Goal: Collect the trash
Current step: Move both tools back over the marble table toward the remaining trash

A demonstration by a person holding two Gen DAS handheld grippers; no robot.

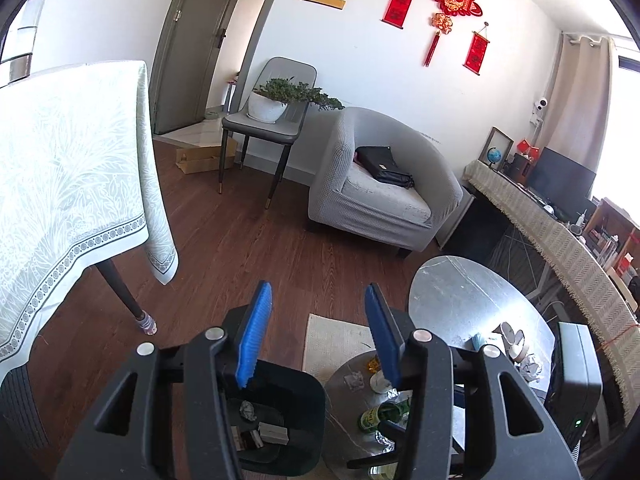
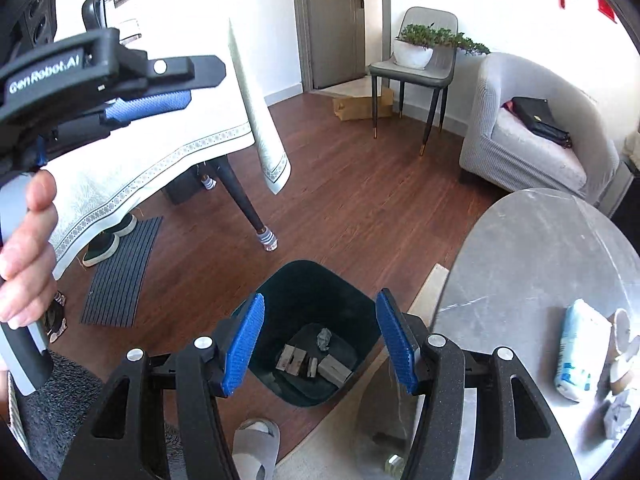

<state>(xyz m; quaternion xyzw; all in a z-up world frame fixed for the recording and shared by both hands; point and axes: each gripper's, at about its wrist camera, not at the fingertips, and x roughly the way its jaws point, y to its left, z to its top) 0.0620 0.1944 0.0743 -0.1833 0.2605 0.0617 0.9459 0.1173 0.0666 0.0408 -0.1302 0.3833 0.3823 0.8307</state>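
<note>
Sharing between views: both wrist cameras are showing the dark bin (image 2: 312, 332) on the wooden floor (image 2: 360, 200), with a crumpled paper ball (image 2: 325, 338) and small boxes (image 2: 316, 364) lying at its bottom.
Left claw (image 1: 316, 336): its jaws are standing apart with nothing between the blue pads, hanging above the bin (image 1: 276, 412) and the low round counter (image 1: 472, 300).
Right claw (image 2: 320, 344): its jaws are standing released and empty, pointing down over the bin mouth.
Left view only: a green glass bottle (image 1: 376, 416) is lying on the lower grey round counter (image 1: 344, 392) just beside the bin, with small scraps (image 1: 354, 380) near it; crumpled paper (image 1: 528, 368) is resting on the upper counter.
Right view only: the left claw (image 2: 160, 92) is showing from the side at upper left, gripped by a hand (image 2: 28, 248); a blue-and-white packet (image 2: 580, 352) is lying on the round counter (image 2: 540, 260) near its right edge, beside crumpled paper (image 2: 618, 416); a grey slipper (image 2: 256, 440) is resting on the floor by the bin.
Background: an armchair (image 1: 384, 184) is carrying a black bag (image 1: 386, 166), and a chair (image 1: 264, 120) is bearing a potted plant (image 1: 276, 100).
</note>
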